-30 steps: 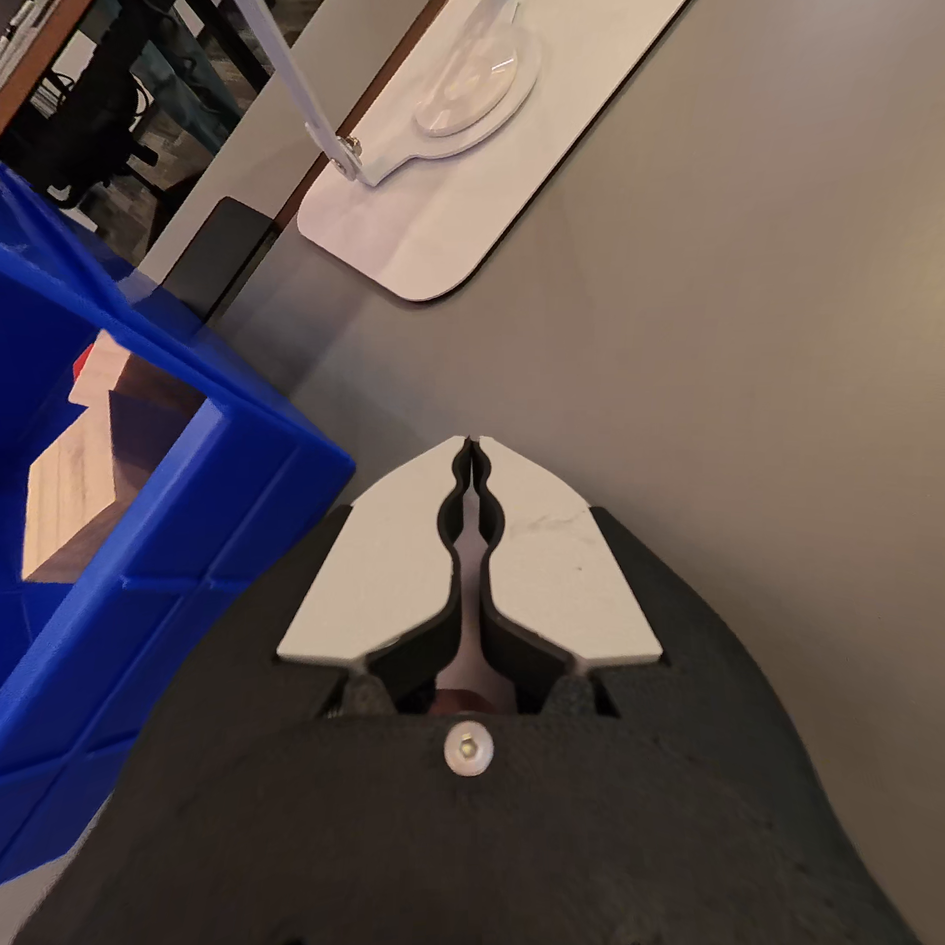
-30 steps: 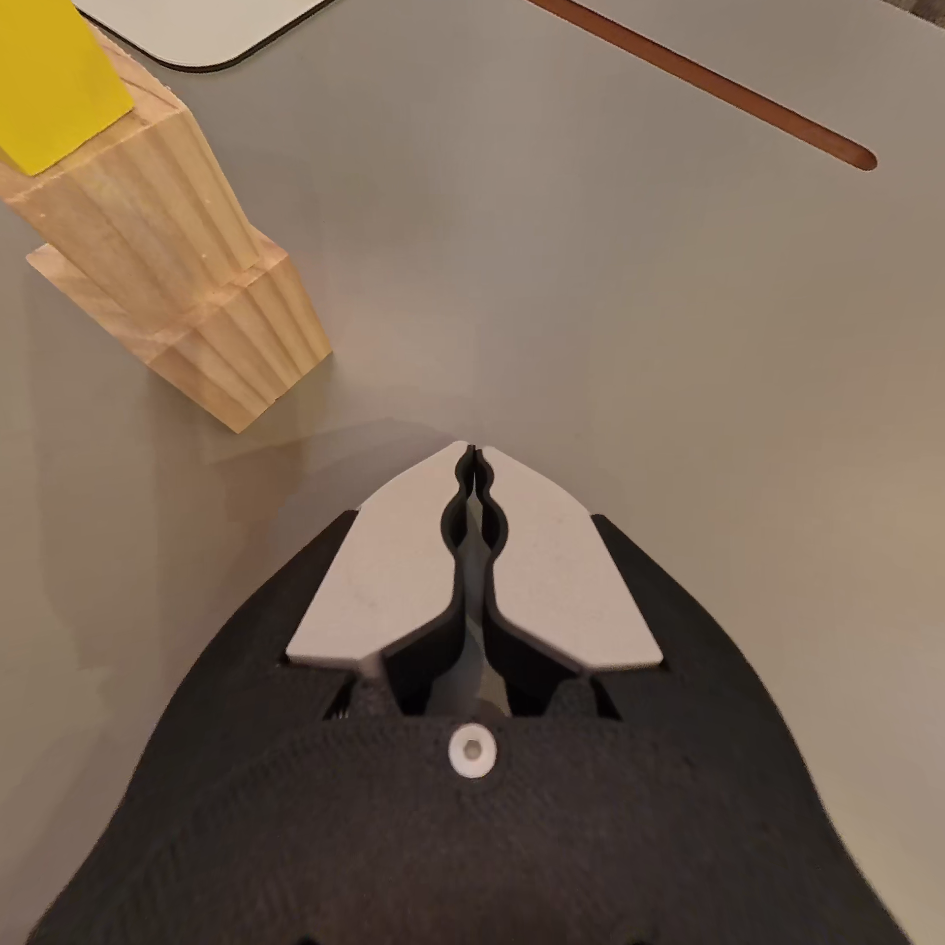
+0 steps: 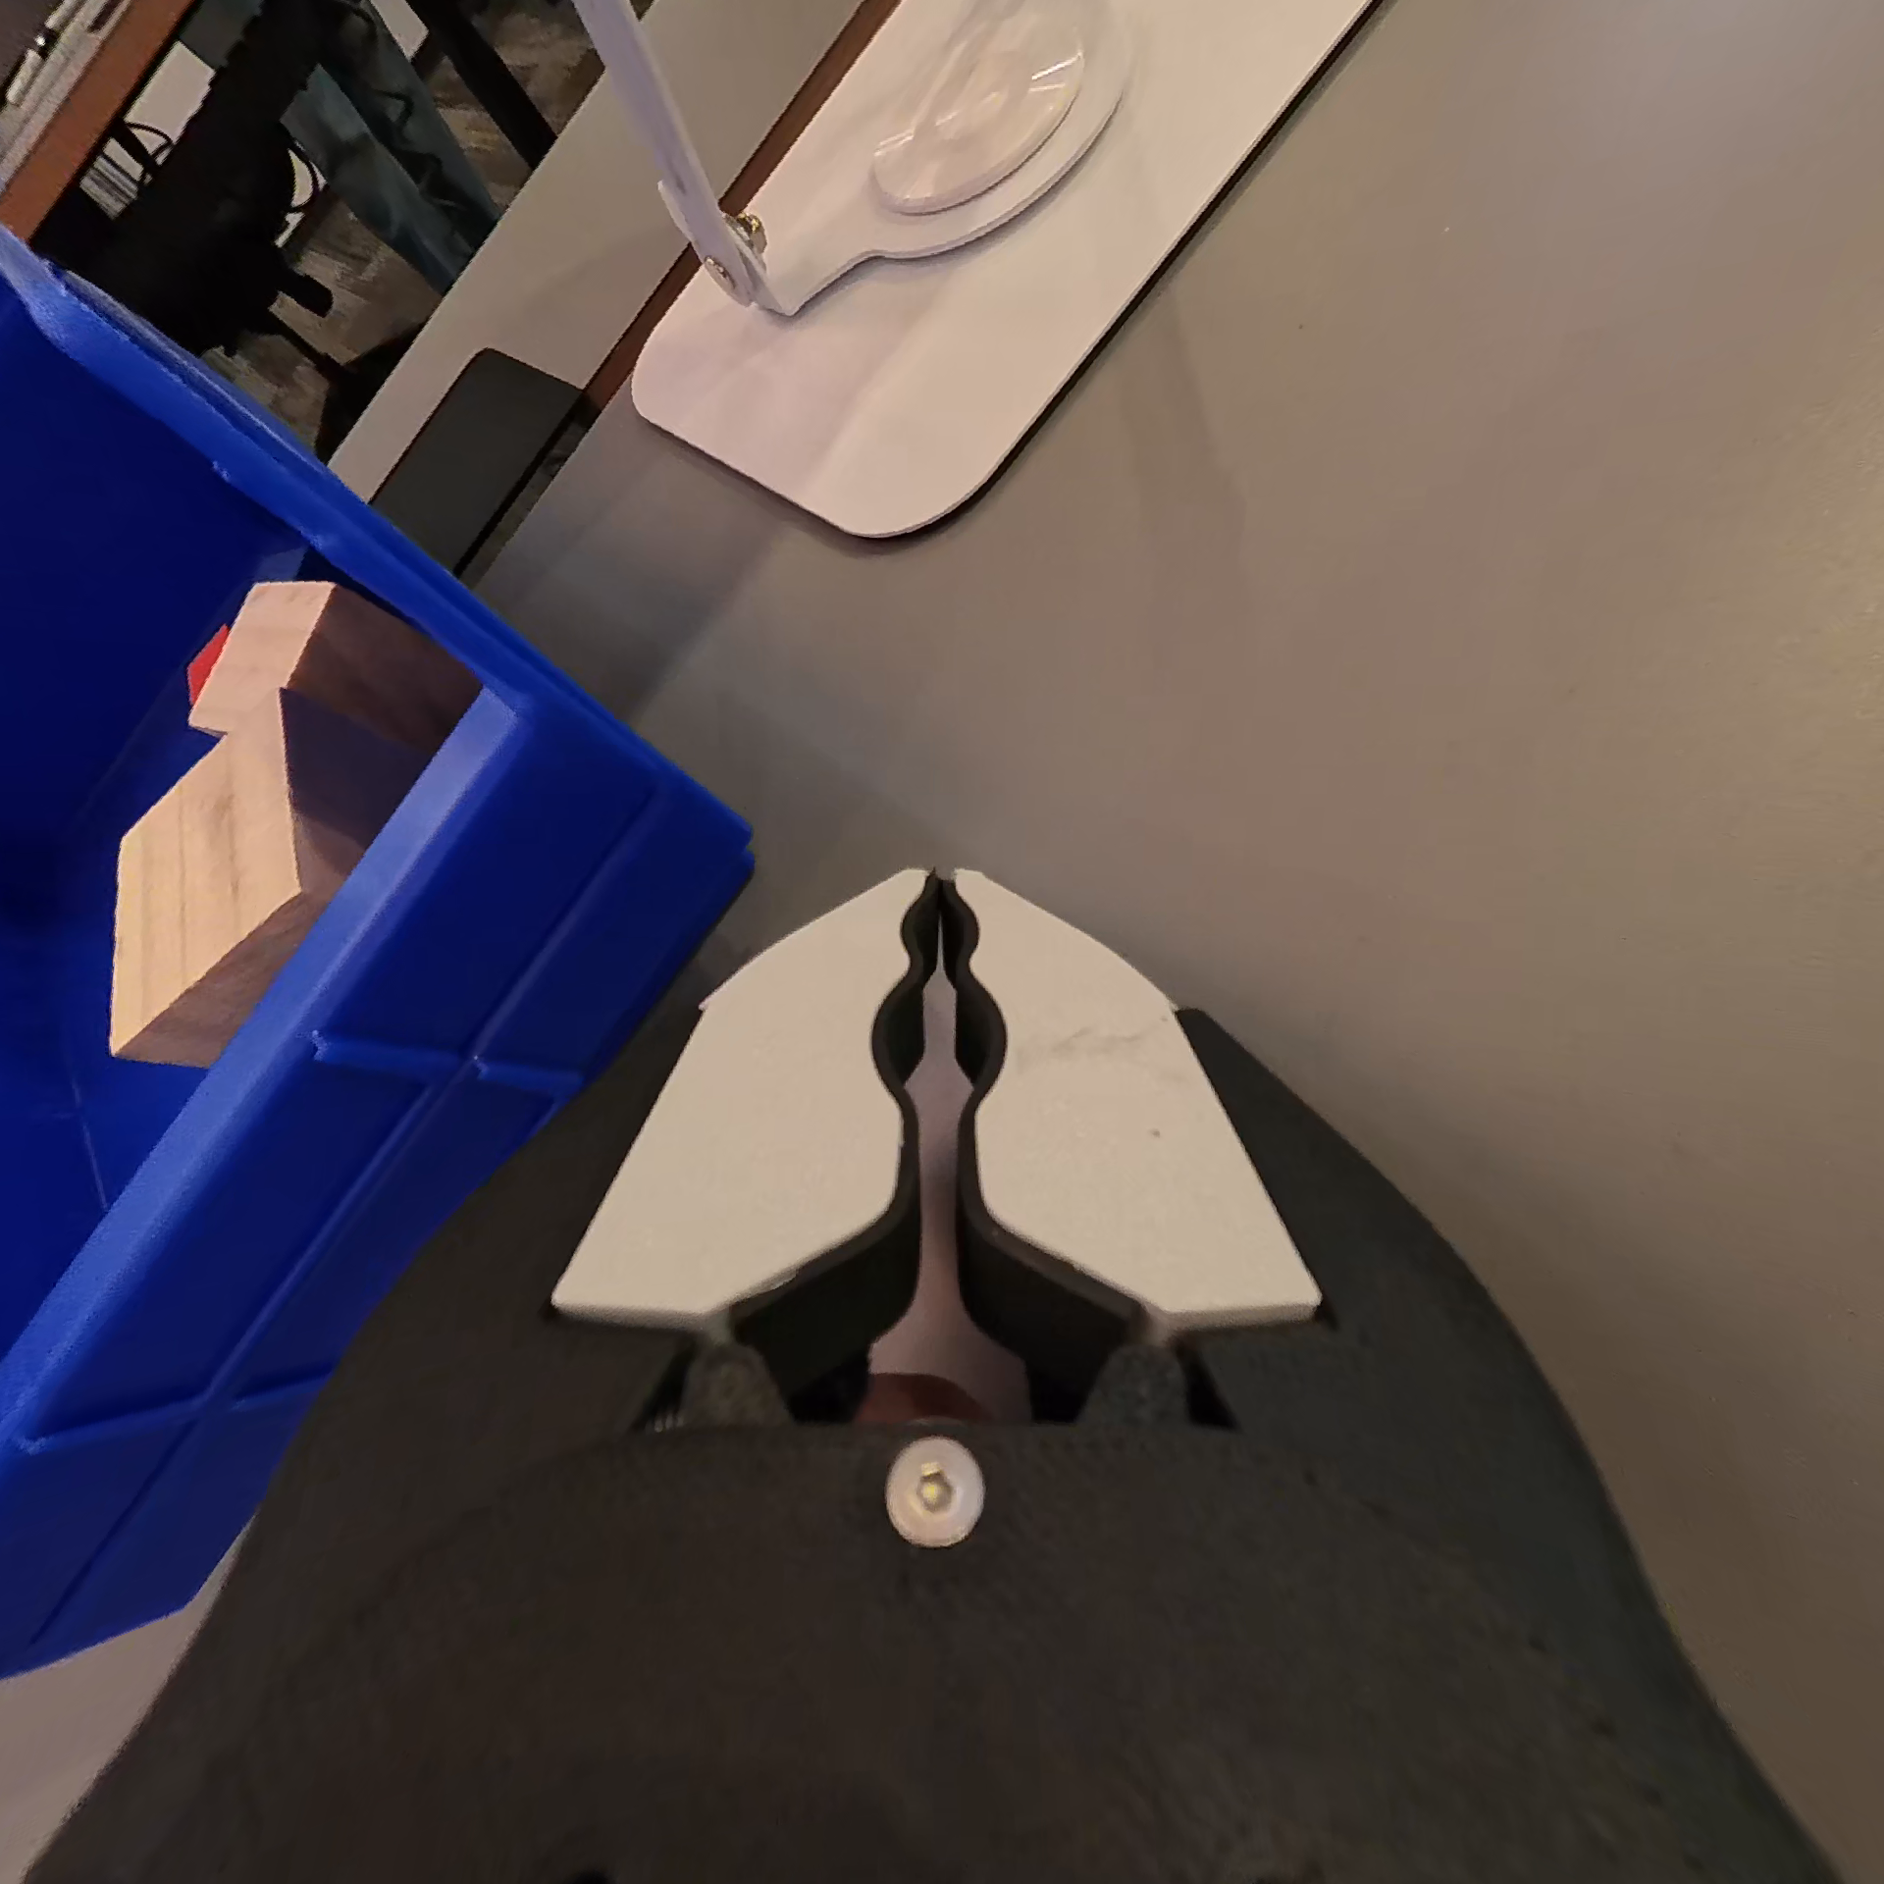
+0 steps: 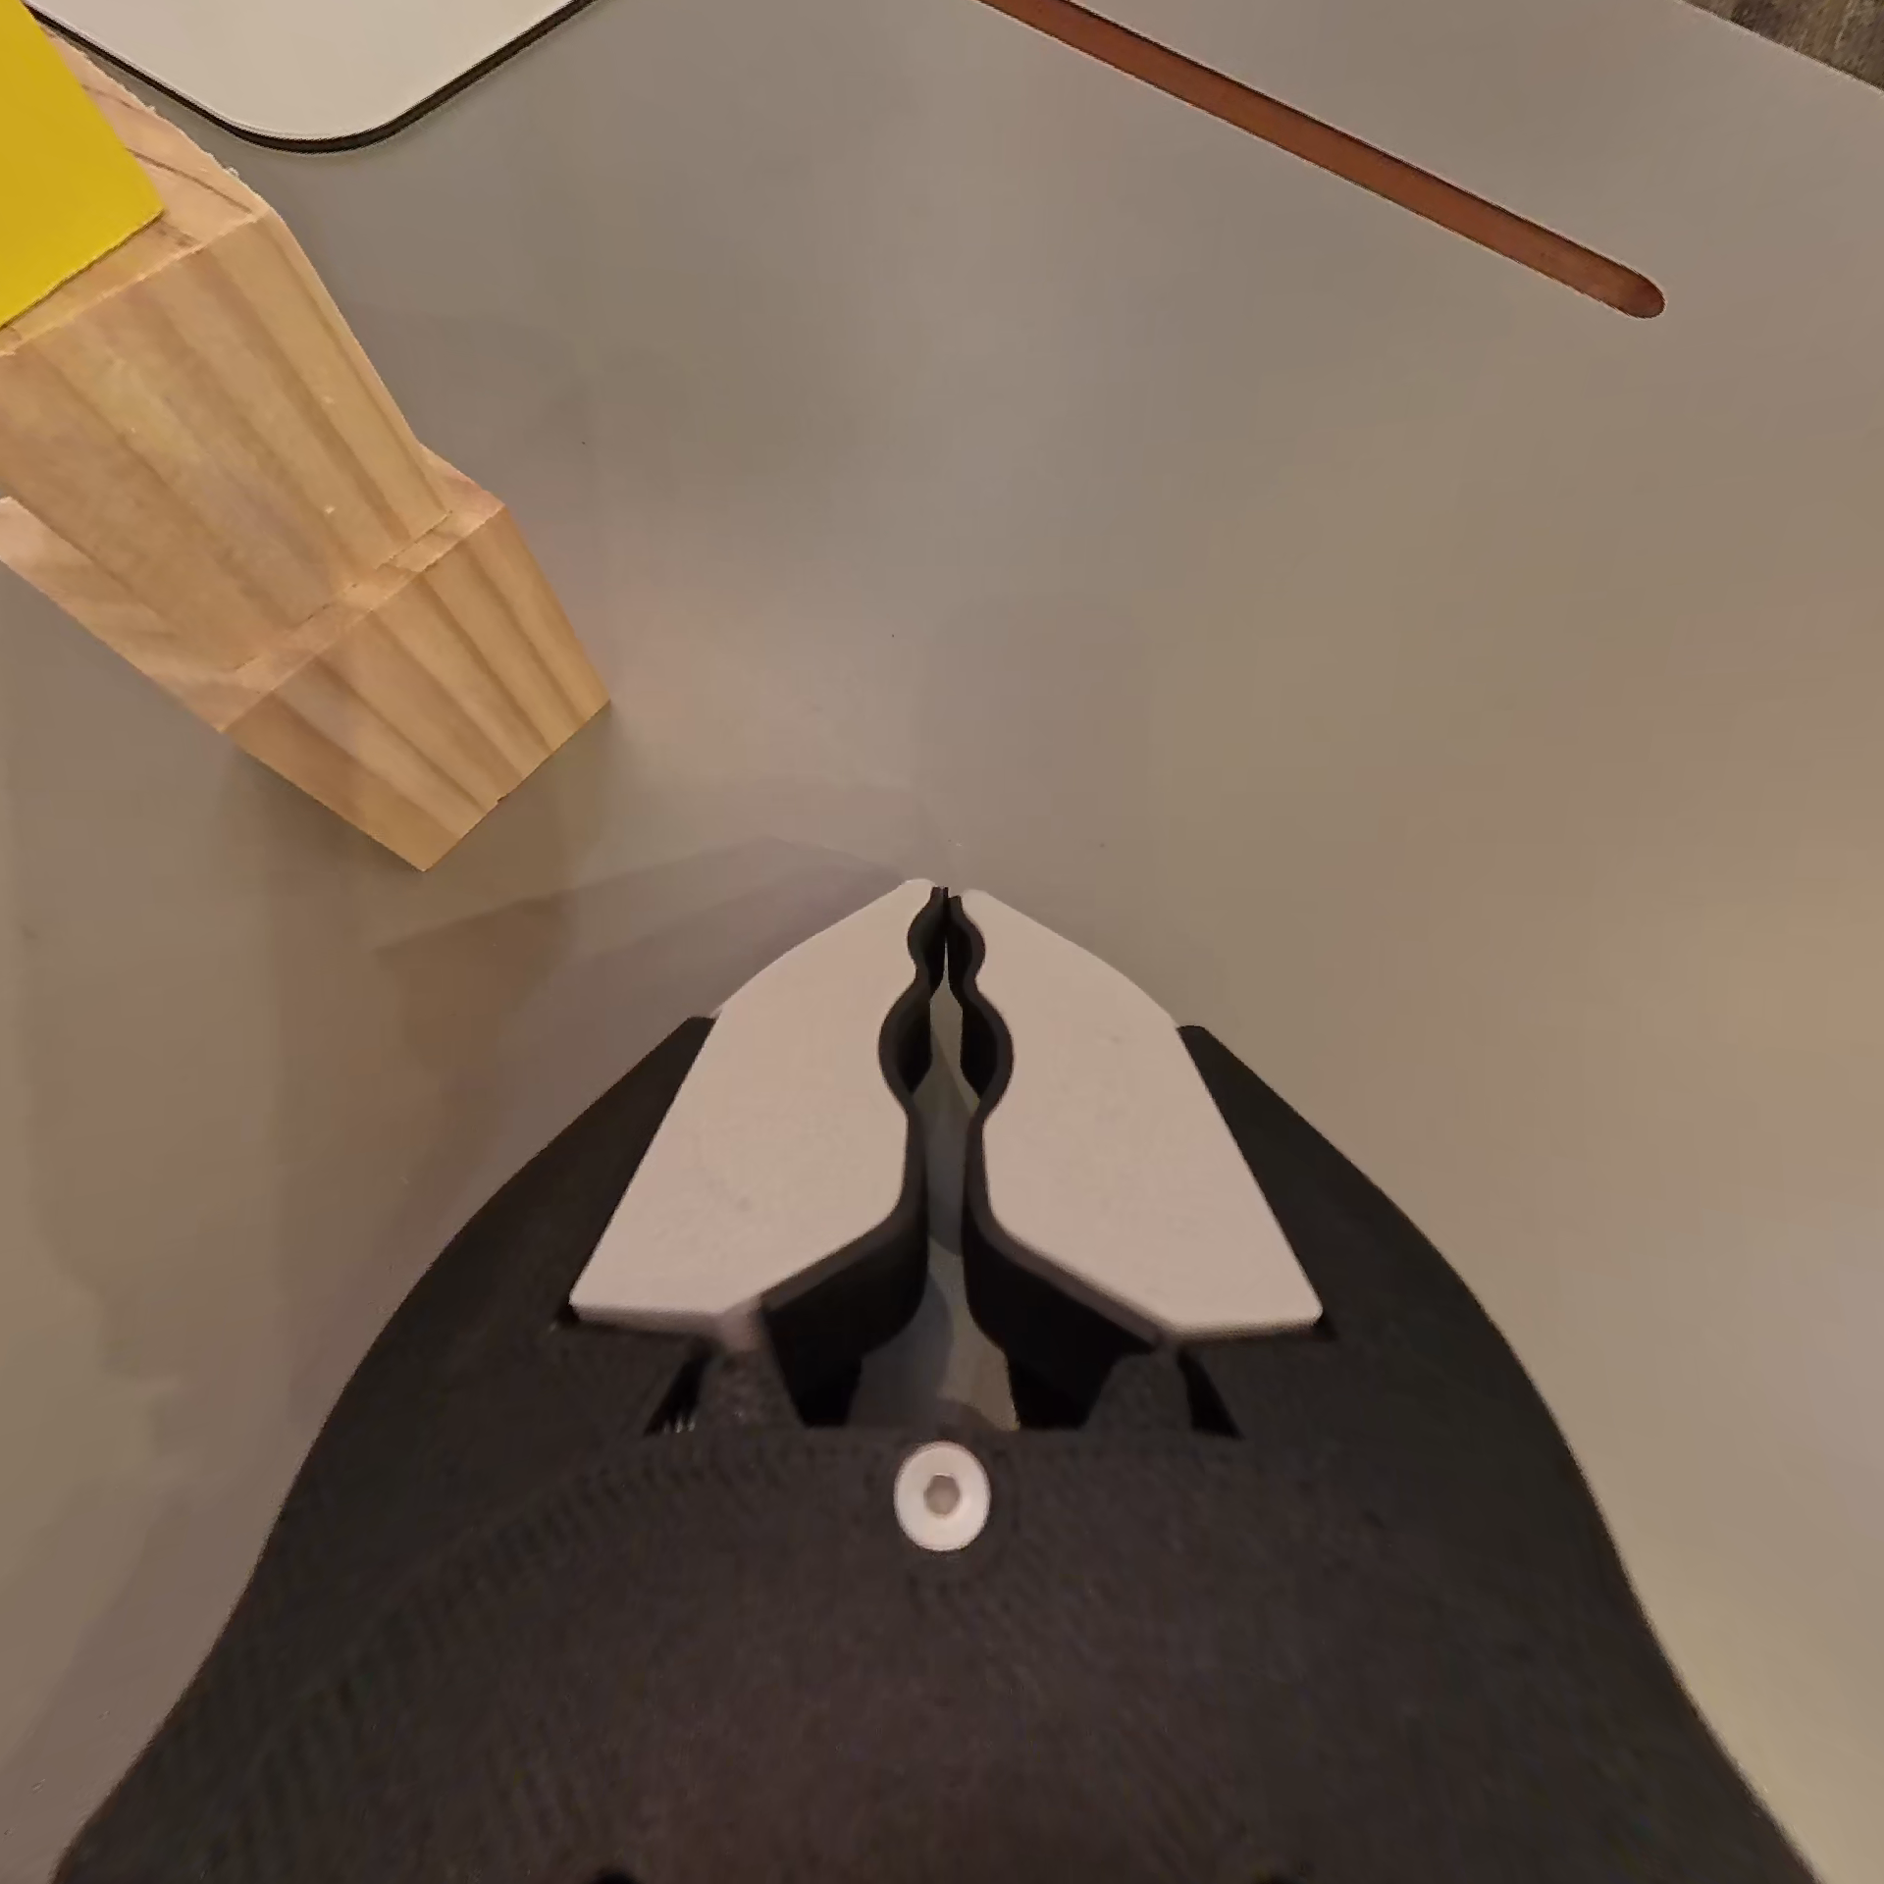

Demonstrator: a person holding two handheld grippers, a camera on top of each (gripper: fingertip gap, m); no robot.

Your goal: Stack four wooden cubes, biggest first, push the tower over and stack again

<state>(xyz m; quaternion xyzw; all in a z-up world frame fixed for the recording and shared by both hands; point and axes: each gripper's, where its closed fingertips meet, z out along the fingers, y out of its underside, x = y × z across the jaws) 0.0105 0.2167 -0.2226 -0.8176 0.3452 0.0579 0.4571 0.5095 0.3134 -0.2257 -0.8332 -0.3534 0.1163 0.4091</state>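
Observation:
In the right wrist view a tower of wooden cubes stands on the grey table at the upper left: a bottom cube (image 4: 408,703), a smaller cube (image 4: 194,459) on it, and a yellow-faced cube (image 4: 51,194) on top, cut off by the frame edge. My right gripper (image 4: 943,895) is shut and empty, to the right of the tower's base and apart from it. In the left wrist view my left gripper (image 3: 938,875) is shut and empty beside a blue bin (image 3: 428,999). The bin holds wooden cubes (image 3: 224,887); one (image 3: 260,652) has a red face.
A white lamp base (image 3: 979,153) sits on a white mat (image 3: 918,408) at the far side of the table; the mat's corner also shows in the right wrist view (image 4: 306,71). A brown slot (image 4: 1376,173) runs through the tabletop at the upper right. Chairs stand beyond the table edge. The gap from one gripper's tips to the other's is roughly 50 cm. The brown slot (image 4: 1376,173) is about 25 cm from my right fingertips.
The right gripper has shifted slightly toward the tower, which now looks nearer. The left wrist view has shifted a little, so the bin sits slightly differently in frame. Both grippers stay shut.

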